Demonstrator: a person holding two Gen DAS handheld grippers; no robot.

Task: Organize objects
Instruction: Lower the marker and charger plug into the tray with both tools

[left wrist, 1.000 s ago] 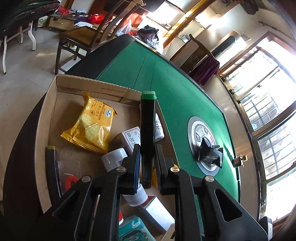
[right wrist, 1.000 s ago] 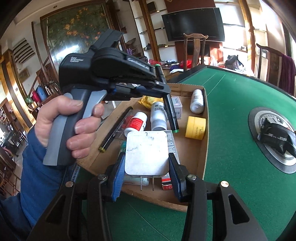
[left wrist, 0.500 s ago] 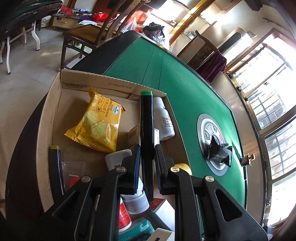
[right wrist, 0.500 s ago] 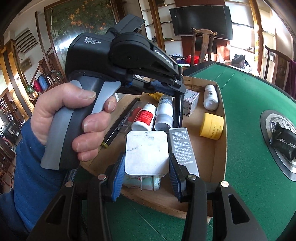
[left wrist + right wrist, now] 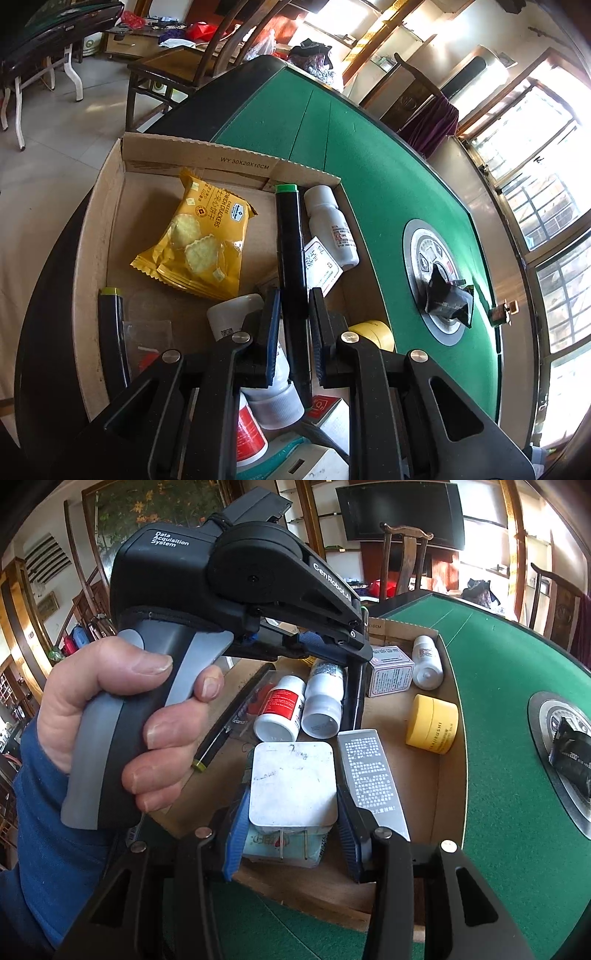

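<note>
The right claw (image 5: 291,834) is squeezed on a flat white square box (image 5: 293,782), holding it over the near edge of the cardboard box (image 5: 448,775). Under the white box lies a light green pack (image 5: 284,849). Just beside it, inside the cardboard box, lies a long white box with small writing (image 5: 369,771).

The left claw (image 5: 293,328) is clenched on a black marker with a green cap (image 5: 291,251). The marker points away along the claw's fingers, over the things in the cardboard box (image 5: 92,229). In the right view a hand (image 5: 122,716) grips the handle of that left claw.

Under the left claw lie two white bottles side by side, one with a red label (image 5: 282,707) and one plain (image 5: 323,701). A second black pen with a yellow end (image 5: 110,332) lies along the left wall of the box, on a clear little bag (image 5: 149,343). A yellow round jar (image 5: 432,723) lies on its side near the right wall.

Farther in lies a yellow pack of crackers (image 5: 199,243). A small white carton (image 5: 389,670) and another white bottle (image 5: 426,661) sit near the far right corner.

The cardboard box rests on the green desk (image 5: 388,177). In the middle of the desk is a round silver plate (image 5: 417,258) with a black packet (image 5: 447,299) on it.
</note>
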